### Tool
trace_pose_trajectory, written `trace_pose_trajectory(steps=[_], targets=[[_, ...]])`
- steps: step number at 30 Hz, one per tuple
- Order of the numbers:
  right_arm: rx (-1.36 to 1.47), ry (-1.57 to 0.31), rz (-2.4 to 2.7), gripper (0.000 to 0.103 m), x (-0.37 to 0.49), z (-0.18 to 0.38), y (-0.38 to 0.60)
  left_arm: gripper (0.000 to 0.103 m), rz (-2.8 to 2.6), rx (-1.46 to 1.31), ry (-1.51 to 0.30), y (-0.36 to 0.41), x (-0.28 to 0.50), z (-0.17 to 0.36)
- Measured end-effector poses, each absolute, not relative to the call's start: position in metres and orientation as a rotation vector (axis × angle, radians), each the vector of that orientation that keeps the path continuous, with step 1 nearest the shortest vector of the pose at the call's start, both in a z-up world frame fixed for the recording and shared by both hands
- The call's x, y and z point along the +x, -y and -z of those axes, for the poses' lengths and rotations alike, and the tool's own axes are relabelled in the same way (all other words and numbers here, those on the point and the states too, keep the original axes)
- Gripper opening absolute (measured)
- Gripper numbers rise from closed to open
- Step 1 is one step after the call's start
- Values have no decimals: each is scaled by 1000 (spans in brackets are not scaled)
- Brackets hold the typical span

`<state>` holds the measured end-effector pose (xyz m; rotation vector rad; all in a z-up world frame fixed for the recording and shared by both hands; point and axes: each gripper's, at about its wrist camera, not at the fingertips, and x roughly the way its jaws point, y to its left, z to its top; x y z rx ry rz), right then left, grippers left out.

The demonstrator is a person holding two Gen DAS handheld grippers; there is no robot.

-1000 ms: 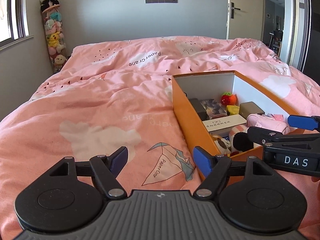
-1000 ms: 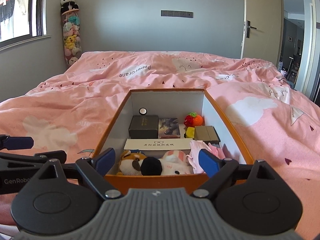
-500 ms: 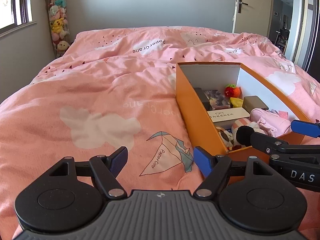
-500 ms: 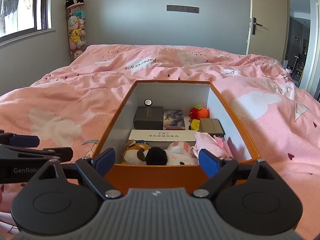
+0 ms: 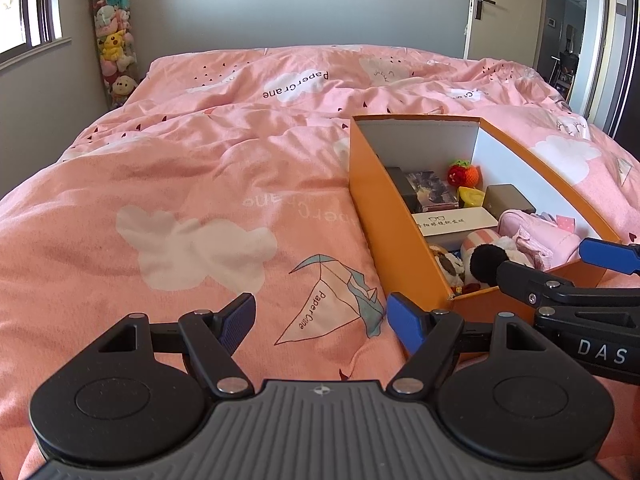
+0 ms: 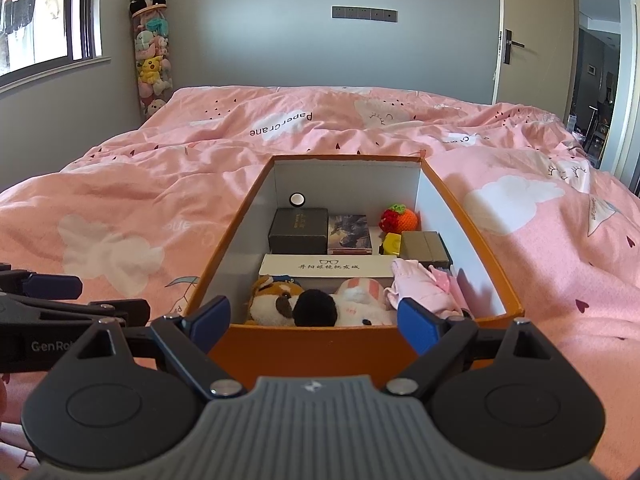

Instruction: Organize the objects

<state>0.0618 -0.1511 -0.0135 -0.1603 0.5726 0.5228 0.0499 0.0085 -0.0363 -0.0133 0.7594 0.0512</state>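
Both grippers stand wide open and hold nothing. Right gripper (image 6: 314,320) hangs just before the near short wall of the orange box (image 6: 312,350), with its 2 blue fingertips (image 6: 416,326) spread almost as wide as the box end; between them there is only air, and I cannot tell if they touch the cardboard. Left gripper (image 5: 320,318) is to the left of the box, over the pink duvet (image 5: 180,200), and its fingertips (image 5: 236,320) frame a printed paper crane (image 5: 332,300) on the cloth, touching nothing that I can see.

The box lies on the bed, open at the top, white inside. At its near end there are a brown and white plush dog (image 6: 276,302), a black pompom (image 6: 316,308), a pink striped plush (image 6: 360,300) and folded pink cloth (image 6: 424,290). Behind them a long white case (image 6: 326,266) with a glasses drawing lies across the box. Farther back are a black box (image 6: 298,230), a small picture box (image 6: 348,232), a yellow item (image 6: 390,244), a grey box (image 6: 426,244) and a crocheted strawberry (image 6: 398,218). A small round white thing (image 6: 297,199) rests by the far wall.

Around the bed are grey walls, a window (image 6: 44,20) at the left, a tall tube of plush toys (image 6: 152,60) with a panda on top in the corner, and a door (image 6: 532,32) at the right.
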Motion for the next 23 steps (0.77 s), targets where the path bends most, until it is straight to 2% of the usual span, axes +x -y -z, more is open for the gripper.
trace_pose_trajectory(steps=[23], targets=[[-145, -583, -510, 92, 62, 17, 150, 88, -65, -20, -781, -10, 51, 39]])
